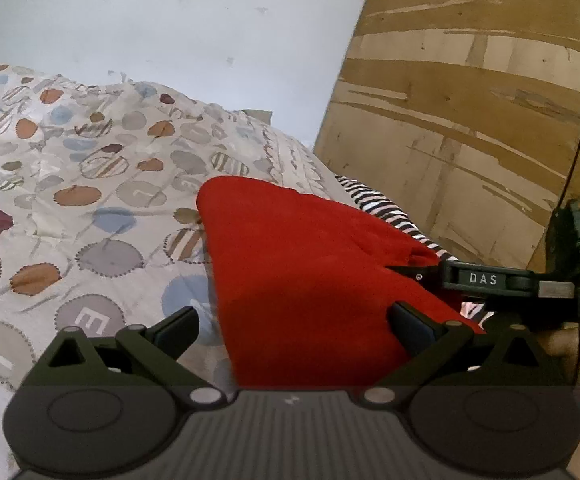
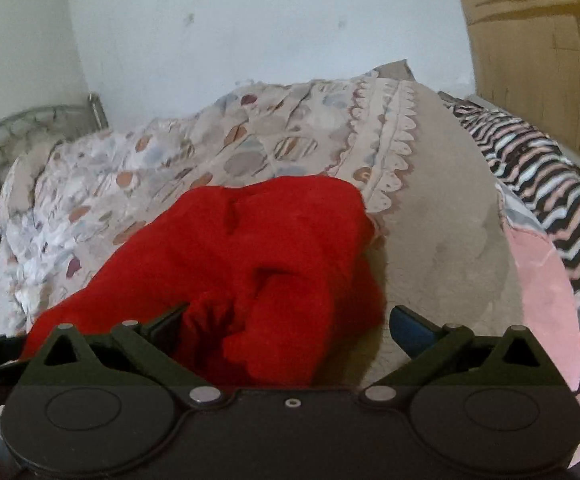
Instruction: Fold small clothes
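A small red garment (image 1: 290,264) lies on a bedspread with coloured dots (image 1: 70,168). In the left wrist view my left gripper (image 1: 291,330) is open, its jaws wide apart, with the red cloth lying between them. The right gripper (image 1: 477,280) shows at the garment's right edge there. In the right wrist view my right gripper (image 2: 290,326) is open, and a bunched fold of the red garment (image 2: 250,248) sits between its spread jaws. Neither gripper pinches the cloth.
A striped black, white and pink cloth (image 2: 549,184) lies at the bed's right side, also in the left wrist view (image 1: 377,204). A wooden board (image 1: 469,120) stands to the right. A white wall (image 2: 250,20) is behind. A metal bed frame (image 2: 30,120) is at far left.
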Motion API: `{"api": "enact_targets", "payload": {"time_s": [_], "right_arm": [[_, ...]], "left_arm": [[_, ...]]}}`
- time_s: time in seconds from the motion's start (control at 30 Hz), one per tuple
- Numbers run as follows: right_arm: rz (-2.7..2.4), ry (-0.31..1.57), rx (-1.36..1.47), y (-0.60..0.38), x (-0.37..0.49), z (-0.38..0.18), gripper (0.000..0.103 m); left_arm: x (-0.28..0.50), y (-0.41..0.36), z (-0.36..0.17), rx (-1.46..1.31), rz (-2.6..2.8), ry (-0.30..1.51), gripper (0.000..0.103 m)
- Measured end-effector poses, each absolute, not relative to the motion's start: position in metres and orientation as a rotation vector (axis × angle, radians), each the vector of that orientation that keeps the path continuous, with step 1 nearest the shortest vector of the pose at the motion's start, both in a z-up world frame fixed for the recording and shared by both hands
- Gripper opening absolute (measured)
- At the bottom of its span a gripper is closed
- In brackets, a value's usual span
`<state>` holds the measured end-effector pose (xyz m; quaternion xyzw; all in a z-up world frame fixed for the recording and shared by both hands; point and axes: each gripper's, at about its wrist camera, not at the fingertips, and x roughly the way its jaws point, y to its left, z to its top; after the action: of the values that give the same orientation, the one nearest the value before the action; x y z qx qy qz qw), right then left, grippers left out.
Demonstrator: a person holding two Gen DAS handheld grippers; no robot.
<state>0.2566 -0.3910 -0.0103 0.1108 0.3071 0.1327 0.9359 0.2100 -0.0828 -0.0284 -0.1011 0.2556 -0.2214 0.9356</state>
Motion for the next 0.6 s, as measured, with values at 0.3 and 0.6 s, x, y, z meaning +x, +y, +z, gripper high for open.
{"api": "enact_targets", "payload": {"time_s": [0.3,0.6], "right_arm": [[0.343,0.631,0.601,-0.426,0.26,-0.017,0.102],[0.261,0.709,0.594,-0.422,0.304,-0.026,0.103]], "left_arm": [[0.221,-0.075,-0.032,-0.299,-0.491,0.586,0.103],[0.216,-0.085,-0.033,-0.233,-0.47,0.557,0.103]]}}
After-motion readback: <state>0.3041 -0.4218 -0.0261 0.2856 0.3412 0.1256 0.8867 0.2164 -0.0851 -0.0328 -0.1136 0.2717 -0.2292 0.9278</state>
